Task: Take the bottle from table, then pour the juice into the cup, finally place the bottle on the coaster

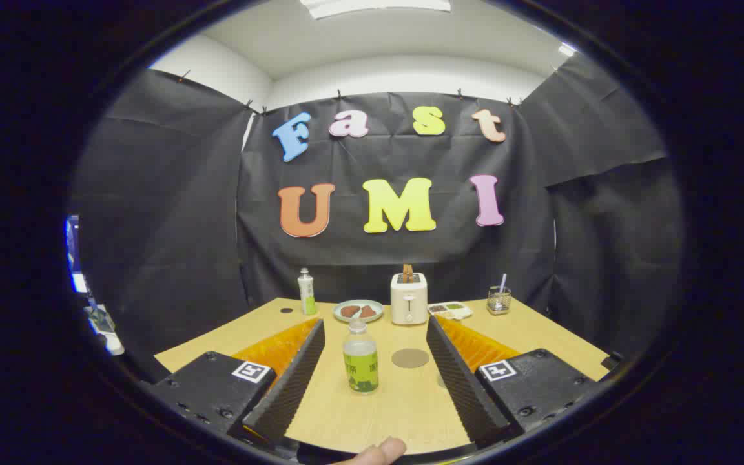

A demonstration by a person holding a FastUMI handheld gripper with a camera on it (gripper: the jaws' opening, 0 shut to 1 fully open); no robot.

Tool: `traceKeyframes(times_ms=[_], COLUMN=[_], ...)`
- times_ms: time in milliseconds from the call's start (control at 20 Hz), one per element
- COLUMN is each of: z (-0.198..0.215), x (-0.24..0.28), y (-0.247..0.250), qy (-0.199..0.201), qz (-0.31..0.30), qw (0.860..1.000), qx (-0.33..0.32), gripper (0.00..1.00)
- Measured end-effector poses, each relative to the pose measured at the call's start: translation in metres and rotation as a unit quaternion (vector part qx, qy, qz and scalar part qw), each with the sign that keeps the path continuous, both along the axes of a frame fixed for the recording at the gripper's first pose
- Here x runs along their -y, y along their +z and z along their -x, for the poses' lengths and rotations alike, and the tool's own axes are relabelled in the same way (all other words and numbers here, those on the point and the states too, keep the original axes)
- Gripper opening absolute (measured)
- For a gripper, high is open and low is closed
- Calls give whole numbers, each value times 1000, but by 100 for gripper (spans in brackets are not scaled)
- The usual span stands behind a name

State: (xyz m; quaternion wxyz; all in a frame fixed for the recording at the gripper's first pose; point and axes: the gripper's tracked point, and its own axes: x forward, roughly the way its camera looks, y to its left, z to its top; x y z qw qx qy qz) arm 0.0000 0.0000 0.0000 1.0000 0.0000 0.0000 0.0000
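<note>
A small clear bottle (360, 359) with a green label and pale juice stands upright on the wooden table (346, 420), between my two fingers and a little left of the middle. My gripper (375, 323) is open wide, and neither finger touches the bottle. A round brown coaster (410, 358) lies flat just right of the bottle, also between the fingers. A clear glass cup (498, 299) with a thin stick in it stands far beyond the right finger, near the table's back right corner.
Along the back of the table stand a second, taller bottle (307, 292), a plate (358, 311) with brown food, a cream toaster (409, 298) with toast in it, and a small food tray (451, 310). A person's fingertip (378, 452) shows behind the fingers.
</note>
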Motion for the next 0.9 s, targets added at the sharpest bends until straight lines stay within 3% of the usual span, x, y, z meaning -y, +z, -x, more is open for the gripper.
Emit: traceKeyframes(times_ms=[900], z=[-23], x=[-15], y=[-26], qy=[-12], qz=[13], qw=[1000], qx=[-10], gripper=[100])
